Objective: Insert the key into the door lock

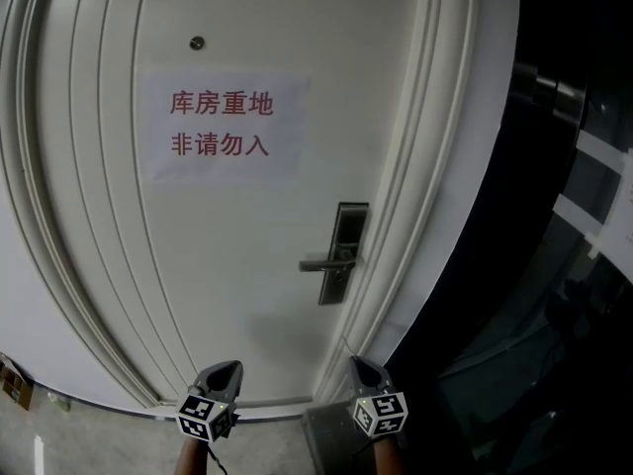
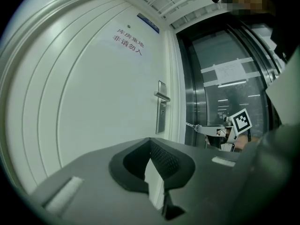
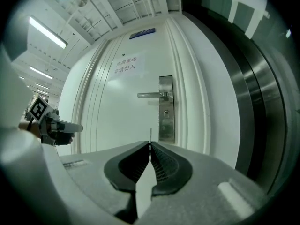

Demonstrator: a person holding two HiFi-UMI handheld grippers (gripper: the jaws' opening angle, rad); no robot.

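Observation:
The white door (image 1: pixel 227 265) carries a steel lock plate (image 1: pixel 344 250) with a lever handle (image 1: pixel 321 262). In the right gripper view the plate (image 3: pixel 165 109) stands straight ahead, its keyhole (image 3: pixel 165 112) under the handle (image 3: pixel 152 95). My right gripper (image 3: pixel 150 144) is shut on the key (image 3: pixel 150 134), whose thin blade shows edge-on above the jaw tips, short of the lock. From the left gripper view, the right gripper (image 2: pixel 206 128) shows with the key (image 2: pixel 190 124) sticking out. My left gripper (image 2: pixel 150 140) is shut and holds nothing. Both grippers (image 1: pixel 229 368) (image 1: pixel 358 366) hang low before the door.
A paper sign (image 1: pixel 223 125) with red characters hangs on the door under a peephole (image 1: pixel 197 42). Right of the door frame (image 1: pixel 415 216) stands a dark glass and metal wall (image 1: pixel 554 265) with taped papers (image 2: pixel 229 71). Grey floor (image 1: pixel 99 443) runs below.

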